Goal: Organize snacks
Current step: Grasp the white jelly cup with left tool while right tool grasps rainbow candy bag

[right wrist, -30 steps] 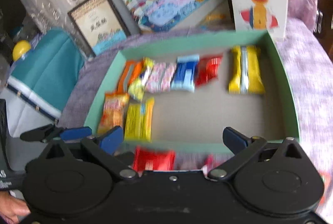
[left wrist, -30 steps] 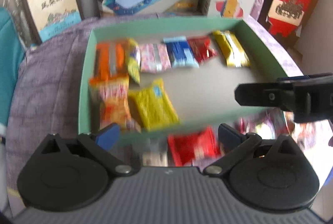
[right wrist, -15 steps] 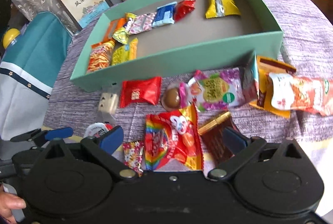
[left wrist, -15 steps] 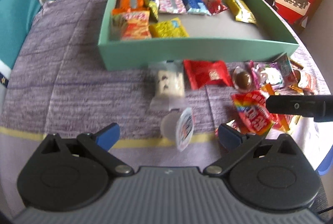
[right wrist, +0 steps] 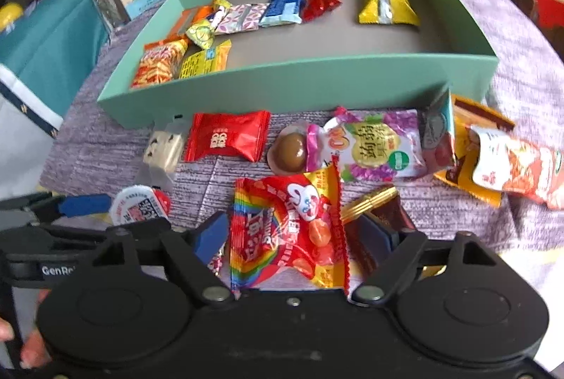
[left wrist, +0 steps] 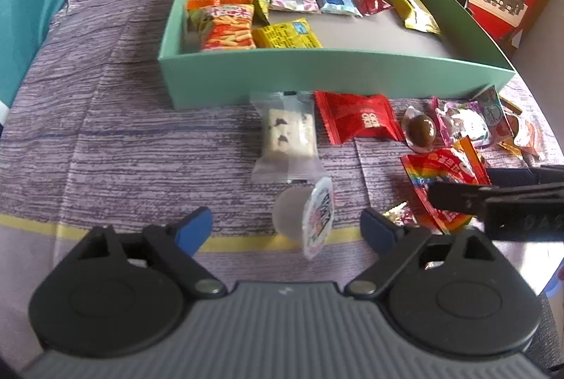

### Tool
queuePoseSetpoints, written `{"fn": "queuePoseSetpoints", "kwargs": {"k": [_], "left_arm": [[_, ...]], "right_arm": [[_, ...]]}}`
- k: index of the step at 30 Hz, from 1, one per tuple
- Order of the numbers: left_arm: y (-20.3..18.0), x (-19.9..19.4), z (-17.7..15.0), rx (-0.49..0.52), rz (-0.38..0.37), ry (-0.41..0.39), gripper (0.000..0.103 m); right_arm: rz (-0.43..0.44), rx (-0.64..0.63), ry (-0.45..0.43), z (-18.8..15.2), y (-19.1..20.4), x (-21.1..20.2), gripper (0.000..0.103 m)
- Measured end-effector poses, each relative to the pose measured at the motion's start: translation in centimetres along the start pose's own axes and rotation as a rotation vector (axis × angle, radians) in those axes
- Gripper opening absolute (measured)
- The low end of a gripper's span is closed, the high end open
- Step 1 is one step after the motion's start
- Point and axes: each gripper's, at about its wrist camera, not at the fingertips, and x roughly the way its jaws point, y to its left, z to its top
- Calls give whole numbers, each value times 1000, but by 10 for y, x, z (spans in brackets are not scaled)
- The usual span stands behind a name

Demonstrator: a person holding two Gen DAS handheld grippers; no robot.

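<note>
Your left gripper (left wrist: 287, 225) sits at the bottom centre of the left wrist view with its jaws apart and closing; the jelly cup (left wrist: 306, 215) lies on its side between the blue pads, touched by neither. Your right gripper (right wrist: 294, 234) sits at the bottom centre of the right wrist view, jaws also apart and closing around the rainbow candy bag (right wrist: 287, 227); the left pad stands just beside the bag's edge, and contact cannot be confirmed. The mint-green box (left wrist: 317, 72) occupies the upper half of both views and holds 8 wrapped snacks: 6 along the far wall and 2 at the near left. Loose snacks lie on the purple cloth (left wrist: 123, 132) just below the box's front wall: a nougat bar (left wrist: 289, 132), a red packet (left wrist: 357, 120), a chocolate ball (left wrist: 421, 130) and a purple jelly pouch (right wrist: 377, 146). A hand (right wrist: 31, 347) shows at the lower left of the right wrist view.
</note>
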Motion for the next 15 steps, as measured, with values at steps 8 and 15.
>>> {"fn": "queuePoseSetpoints", "kwargs": {"k": [8, 15], "left_arm": [[-1, -1, -1, 18, 0, -29, 39], [-4, -5, -4, 12, 1, -45, 32]], "right_arm": [[-37, -83, -13, -8, 16, 4, 39], [-34, -74, -15, -8, 15, 3, 39]]}}
